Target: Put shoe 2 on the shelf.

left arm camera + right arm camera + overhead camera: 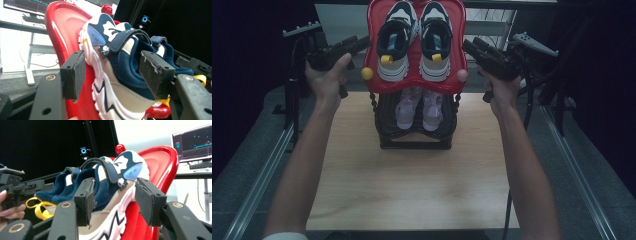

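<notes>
Pale wooden tabletop (412, 175) bears a two-tier shoe rack at its far edge, a gripper poised at each side of the top tier.

Bare wood lies open all around the black lower frame (414, 140), which holds a pair of pale lilac shoes (419, 107). On the red moulded plastic tray (414, 62) above sit two navy, white and beige strap sneakers: the left sneaker (396, 40) and the right sneaker (435, 40), side by side, toes away. The left gripper (362, 44) stands just off the tray's left rim, jaws wide, straddling rim and sneaker side without pressing. The right gripper (469, 47) mirrors it at the right rim, jaws equally wide, nothing clamped.
</notes>
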